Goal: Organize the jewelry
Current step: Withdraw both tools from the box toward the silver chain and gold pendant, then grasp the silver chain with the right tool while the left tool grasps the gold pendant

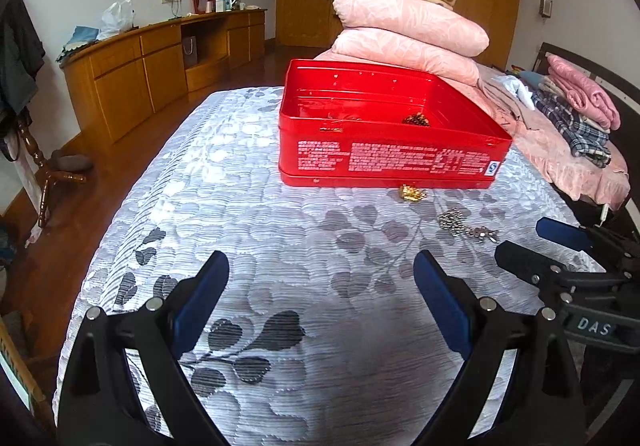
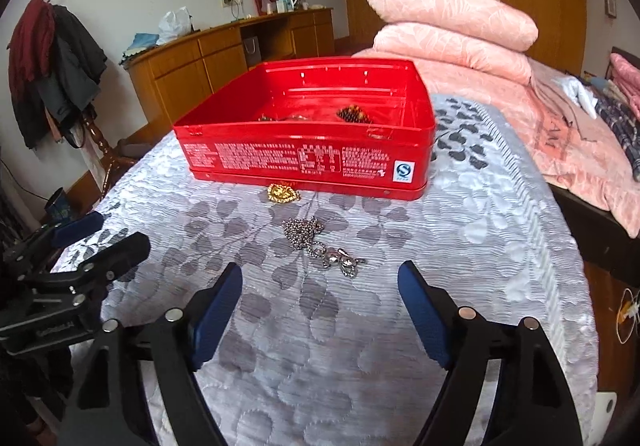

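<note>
An open red tin box (image 1: pixel 392 160) (image 2: pixel 304 162) stands on the grey leaf-patterned cloth. It holds a dark gold bead piece (image 1: pixel 416 120) (image 2: pixel 354 114) and some thin jewelry. A gold pendant (image 1: pixel 412 192) (image 2: pixel 283 193) lies on the cloth against the box's front. A silver ball chain with a charm (image 1: pixel 466 226) (image 2: pixel 324 246) lies nearer me. My left gripper (image 1: pixel 320 270) is open and empty over bare cloth, left of the chain. My right gripper (image 2: pixel 320 278) is open and empty just short of the chain; it also shows in the left wrist view (image 1: pixel 536 242).
Stacked pink quilts (image 1: pixel 408 30) (image 2: pixel 452 18) and folded clothes (image 1: pixel 576 106) lie on the bed behind and right of the box. The cloth's edge drops off at the left toward the wood floor (image 1: pixel 92 186). A wooden cabinet (image 1: pixel 160 62) lines the far wall.
</note>
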The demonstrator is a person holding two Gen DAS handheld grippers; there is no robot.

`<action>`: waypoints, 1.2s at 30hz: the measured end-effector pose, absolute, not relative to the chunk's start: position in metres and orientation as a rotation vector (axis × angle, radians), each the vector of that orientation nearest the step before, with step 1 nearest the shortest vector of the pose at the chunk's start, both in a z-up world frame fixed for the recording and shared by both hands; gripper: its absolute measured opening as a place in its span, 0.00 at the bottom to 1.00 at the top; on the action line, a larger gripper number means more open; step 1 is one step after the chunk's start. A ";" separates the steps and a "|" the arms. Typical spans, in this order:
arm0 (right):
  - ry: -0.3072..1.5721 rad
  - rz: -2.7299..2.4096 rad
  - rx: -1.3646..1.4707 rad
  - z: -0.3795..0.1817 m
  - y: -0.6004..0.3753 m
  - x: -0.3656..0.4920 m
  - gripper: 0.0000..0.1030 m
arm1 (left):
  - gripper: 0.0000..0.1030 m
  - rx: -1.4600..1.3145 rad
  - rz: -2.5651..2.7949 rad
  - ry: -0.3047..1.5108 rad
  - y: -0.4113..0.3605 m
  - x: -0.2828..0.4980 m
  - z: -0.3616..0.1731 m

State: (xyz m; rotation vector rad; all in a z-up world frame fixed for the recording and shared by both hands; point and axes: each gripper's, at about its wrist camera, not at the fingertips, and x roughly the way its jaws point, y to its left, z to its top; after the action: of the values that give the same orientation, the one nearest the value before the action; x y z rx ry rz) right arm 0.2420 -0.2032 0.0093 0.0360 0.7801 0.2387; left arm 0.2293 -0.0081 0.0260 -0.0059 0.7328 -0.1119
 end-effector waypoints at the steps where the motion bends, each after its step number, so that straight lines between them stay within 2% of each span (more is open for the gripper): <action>1: 0.785 0.242 0.037 0.009 -0.202 0.245 0.75 | 0.88 -0.007 -0.111 0.735 -0.007 0.231 0.025; 5: 0.816 0.248 0.047 0.005 -0.196 0.262 0.68 | 0.88 -0.019 -0.116 0.746 -0.005 0.236 0.022; 10: 0.854 0.251 0.055 -0.004 -0.188 0.278 0.65 | 0.88 -0.031 -0.130 0.767 -0.004 0.243 0.018; 19: 0.900 0.239 0.037 -0.013 -0.182 0.295 0.64 | 0.88 -0.049 -0.135 0.805 -0.002 0.254 0.014; 24: 0.899 0.192 -0.001 -0.012 -0.181 0.296 0.48 | 0.88 -0.045 -0.134 0.807 -0.003 0.255 0.014; 26: 0.896 0.178 0.010 -0.012 -0.186 0.296 0.33 | 0.88 -0.042 -0.132 0.806 -0.004 0.255 0.014; 27: 0.895 0.166 0.013 -0.012 -0.189 0.295 0.29 | 0.88 -0.040 -0.130 0.806 -0.005 0.255 0.014; 28: 0.893 0.160 0.020 -0.012 -0.192 0.294 0.20 | 0.88 -0.038 -0.129 0.805 -0.006 0.255 0.015; 29: 0.892 0.161 0.034 -0.012 -0.196 0.293 0.15 | 0.88 -0.037 -0.129 0.805 -0.007 0.255 0.015; 36: 0.886 0.161 0.086 -0.010 -0.220 0.287 0.14 | 0.88 -0.039 -0.150 0.814 -0.020 0.262 0.017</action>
State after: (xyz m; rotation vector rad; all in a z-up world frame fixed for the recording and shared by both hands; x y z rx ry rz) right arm 0.2875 -0.2205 -0.0095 0.0859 0.8859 0.1607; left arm 0.2624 -0.0197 0.0170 -0.0387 0.8141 -0.1504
